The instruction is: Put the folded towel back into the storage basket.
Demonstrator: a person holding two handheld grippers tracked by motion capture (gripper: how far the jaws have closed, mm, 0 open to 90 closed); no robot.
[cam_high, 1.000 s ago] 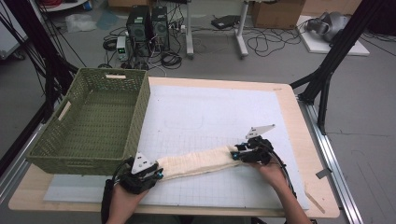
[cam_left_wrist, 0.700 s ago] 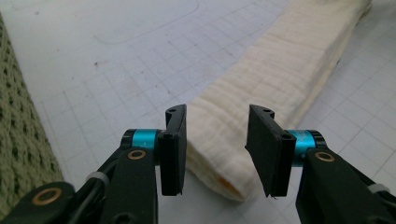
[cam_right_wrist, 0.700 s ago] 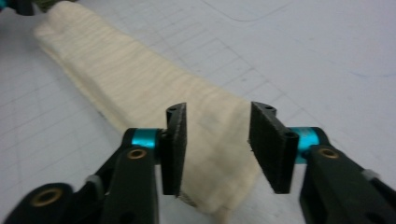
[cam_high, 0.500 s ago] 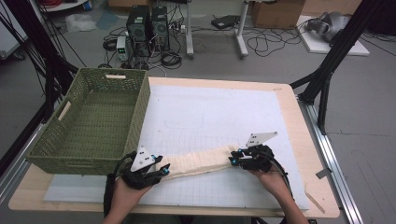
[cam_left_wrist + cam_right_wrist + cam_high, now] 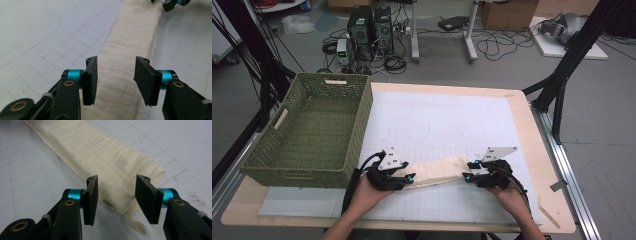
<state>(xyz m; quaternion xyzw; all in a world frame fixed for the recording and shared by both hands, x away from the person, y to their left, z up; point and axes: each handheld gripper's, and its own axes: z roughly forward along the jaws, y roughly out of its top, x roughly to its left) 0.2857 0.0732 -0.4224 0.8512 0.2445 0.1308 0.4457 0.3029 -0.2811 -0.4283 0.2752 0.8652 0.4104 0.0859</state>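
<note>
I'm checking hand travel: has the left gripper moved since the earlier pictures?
Yes. The left gripper has slid right along the table, away from the green basket's near corner.

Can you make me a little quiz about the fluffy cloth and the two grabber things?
1. True or false: the cream cloth lies inside the green basket.
2. Which gripper is nearer the basket? A) left gripper B) right gripper
3. Fill in: the folded cloth lies on the white ____ mat.

Key:
1. False; it lies on the mat, between the two grippers.
2. A.
3. Grid. Both grippers' jaws have just been opening: in each gripper view an end of the cloth lies between the pads, which do not press it.
</note>
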